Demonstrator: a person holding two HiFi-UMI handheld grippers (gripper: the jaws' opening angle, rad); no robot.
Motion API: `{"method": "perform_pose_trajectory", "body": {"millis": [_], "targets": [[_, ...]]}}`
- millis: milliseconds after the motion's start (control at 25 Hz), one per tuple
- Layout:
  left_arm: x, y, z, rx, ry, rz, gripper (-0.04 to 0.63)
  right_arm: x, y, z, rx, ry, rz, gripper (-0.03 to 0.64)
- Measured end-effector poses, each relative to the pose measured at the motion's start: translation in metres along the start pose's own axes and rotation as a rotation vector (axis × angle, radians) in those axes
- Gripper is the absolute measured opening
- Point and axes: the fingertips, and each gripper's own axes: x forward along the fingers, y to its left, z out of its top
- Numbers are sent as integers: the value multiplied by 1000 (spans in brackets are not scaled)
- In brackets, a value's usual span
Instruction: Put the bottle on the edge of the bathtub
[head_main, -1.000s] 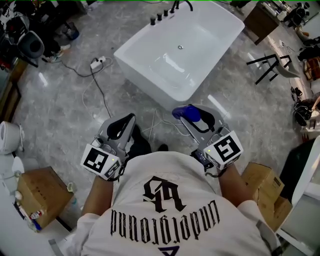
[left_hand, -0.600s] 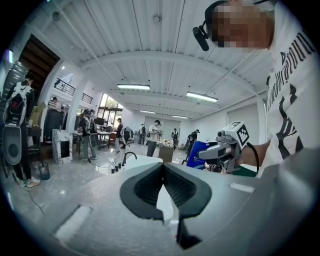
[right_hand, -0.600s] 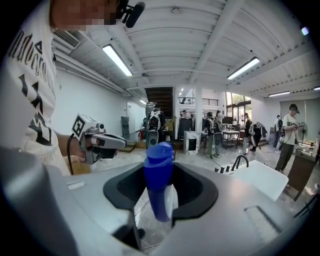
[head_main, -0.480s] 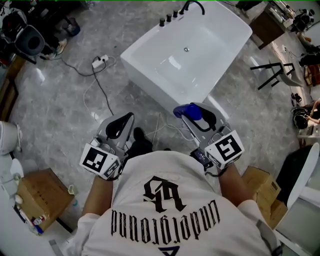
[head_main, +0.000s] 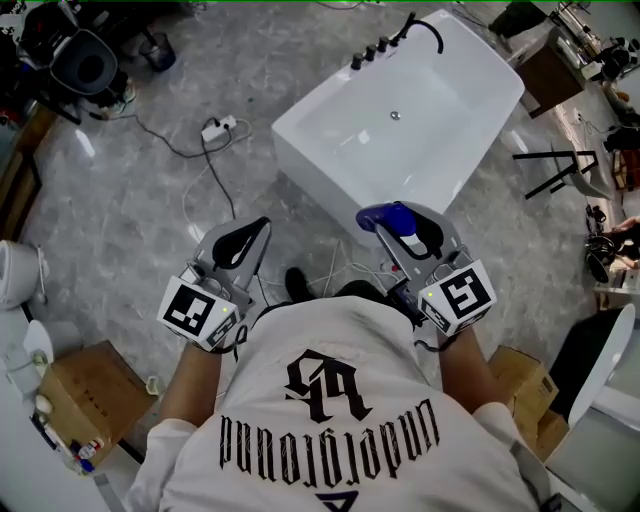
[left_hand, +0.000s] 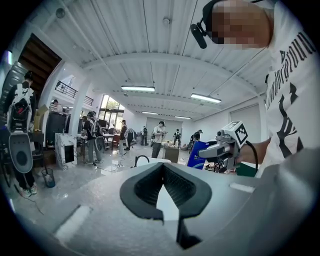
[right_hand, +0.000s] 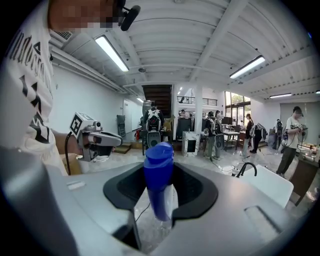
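Observation:
The white bathtub stands on the grey floor ahead of me, its near corner just beyond both grippers. My right gripper is shut on a blue bottle with a blue cap, held upright between the black pads. The bottle fills the middle of the right gripper view, with the tub low at the right. My left gripper hovers at the same height to the left, its tips together around nothing. In the left gripper view, the left gripper points toward the tub.
Black taps and a curved spout line the tub's far rim. A power strip with cables lies on the floor to the left. Cardboard boxes sit on both sides of me. A black stand is to the right. Several people stand far off.
The tub has shifted right and slightly up in the head view as I turned or stepped. Both grippers keep their pose, the bottle still held in the right one.

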Motion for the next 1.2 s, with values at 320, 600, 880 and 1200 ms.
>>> {"method": "perform_pose_trajectory", "body": {"millis": [320, 600, 880, 1200], "targets": [[3, 39, 0, -11, 0, 27, 6, 37, -12, 3, 0, 16, 16, 155], [28, 77, 8, -6, 10, 74, 5, 86, -52, 11, -4, 7, 56, 155], [93, 125, 15, -16, 24, 104, 5, 131, -122, 12, 8, 12, 76, 155], [183, 150, 34, -6, 16, 104, 5, 156, -208, 19, -3, -3, 72, 155]]}}
